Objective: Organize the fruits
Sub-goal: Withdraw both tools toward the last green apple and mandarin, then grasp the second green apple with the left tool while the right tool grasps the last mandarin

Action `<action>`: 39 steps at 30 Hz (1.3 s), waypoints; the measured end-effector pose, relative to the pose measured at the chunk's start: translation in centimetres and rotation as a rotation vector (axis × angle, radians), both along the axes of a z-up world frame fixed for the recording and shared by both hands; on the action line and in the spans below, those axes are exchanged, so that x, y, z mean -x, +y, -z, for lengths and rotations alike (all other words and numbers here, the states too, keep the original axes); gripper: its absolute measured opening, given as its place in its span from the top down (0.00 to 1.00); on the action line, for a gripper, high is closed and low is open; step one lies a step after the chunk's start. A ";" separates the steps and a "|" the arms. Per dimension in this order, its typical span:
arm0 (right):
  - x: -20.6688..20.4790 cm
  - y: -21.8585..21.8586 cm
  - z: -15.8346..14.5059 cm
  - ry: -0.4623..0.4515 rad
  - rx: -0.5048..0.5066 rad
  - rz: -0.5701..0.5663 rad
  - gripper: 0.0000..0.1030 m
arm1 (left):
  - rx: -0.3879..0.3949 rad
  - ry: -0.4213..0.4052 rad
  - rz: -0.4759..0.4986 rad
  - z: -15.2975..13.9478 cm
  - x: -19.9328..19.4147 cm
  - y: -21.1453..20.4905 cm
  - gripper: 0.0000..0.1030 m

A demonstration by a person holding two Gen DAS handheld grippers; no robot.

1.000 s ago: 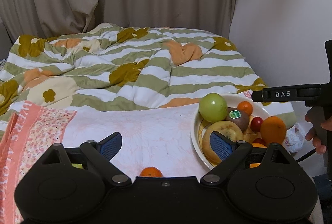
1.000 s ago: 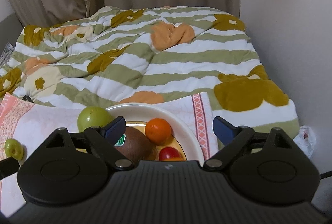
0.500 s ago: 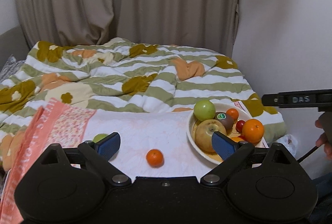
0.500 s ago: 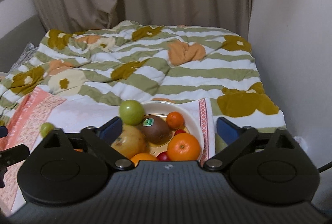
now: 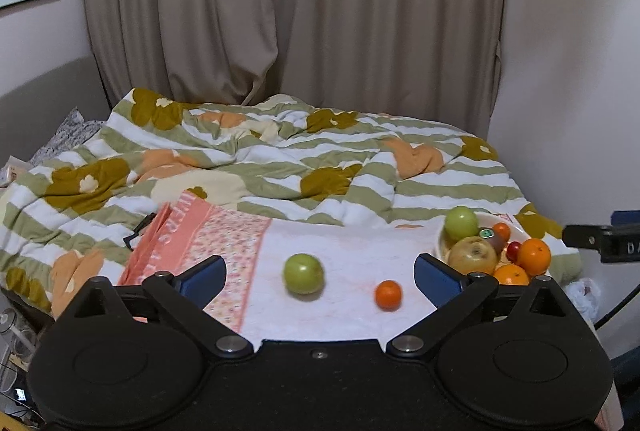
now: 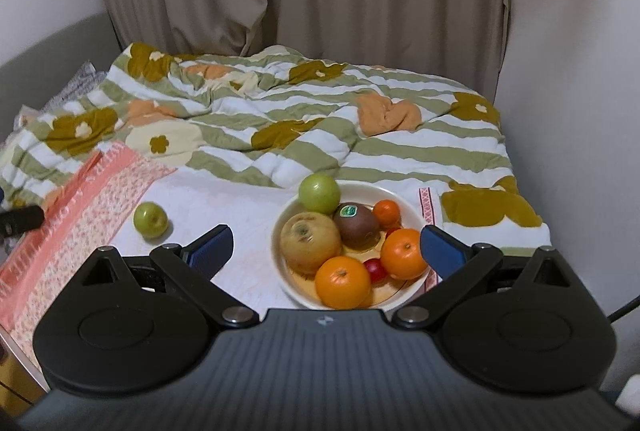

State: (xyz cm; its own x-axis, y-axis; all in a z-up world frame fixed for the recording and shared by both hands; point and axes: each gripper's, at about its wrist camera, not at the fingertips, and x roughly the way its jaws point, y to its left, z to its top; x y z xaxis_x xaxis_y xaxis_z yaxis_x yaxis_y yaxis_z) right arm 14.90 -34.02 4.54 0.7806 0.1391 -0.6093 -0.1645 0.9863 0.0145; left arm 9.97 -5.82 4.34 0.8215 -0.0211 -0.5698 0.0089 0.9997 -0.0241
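A white bowl (image 6: 414, 209) on the cloth-covered bed holds a green apple (image 6: 319, 193), a yellow pear (image 6: 310, 242), a kiwi (image 6: 356, 225), oranges (image 6: 343, 282) and small red fruits. The bowl also shows in the left wrist view (image 5: 442, 245). A loose green apple (image 5: 303, 273) and a small mandarin (image 5: 388, 295) lie on the pale cloth left of the bowl. My left gripper (image 5: 319, 274) is open and empty, raised above these two. My right gripper (image 6: 326, 246) is open and empty, raised above the bowl. The loose apple shows in the right wrist view (image 6: 150, 220).
A pink floral cloth (image 5: 224, 235) covers the near part of the bed. A striped green and white quilt (image 5: 280, 167) lies bunched behind it. Curtains (image 5: 296, 11) hang at the back. A wall (image 5: 572, 71) stands close on the right.
Both grippers have pulled back and up from the bed, so the bowl and loose fruits look smaller and farther. Both stay open and empty.
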 end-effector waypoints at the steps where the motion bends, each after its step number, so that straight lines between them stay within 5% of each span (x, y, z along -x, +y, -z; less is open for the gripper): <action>1: 0.2 0.6 0.2 0.005 0.005 0.002 0.00 | -0.001 0.001 0.008 0.2 0.0 0.8 0.01; 15: -1.0 9.6 4.5 0.134 0.002 0.163 0.00 | -0.070 0.081 0.235 3.5 -6.8 8.2 0.01; 30: -8.6 15.4 11.6 0.253 0.045 0.041 0.00 | 0.040 0.307 0.336 9.9 -17.5 8.0 0.03; 36: -10.5 15.2 14.0 0.308 0.006 0.001 0.00 | 0.091 0.406 0.317 12.5 -19.6 6.8 0.12; 39: -11.0 15.1 14.6 0.320 0.002 -0.016 0.00 | 0.119 0.447 0.306 13.5 -20.5 6.3 0.26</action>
State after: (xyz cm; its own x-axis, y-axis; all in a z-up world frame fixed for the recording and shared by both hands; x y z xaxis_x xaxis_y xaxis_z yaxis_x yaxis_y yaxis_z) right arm 25.89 -18.93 -10.11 0.5474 0.1489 -0.8235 -0.1676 0.9836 0.0664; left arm 30.44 0.45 -9.21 0.4468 -0.3065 -0.8405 0.2613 0.9432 -0.2051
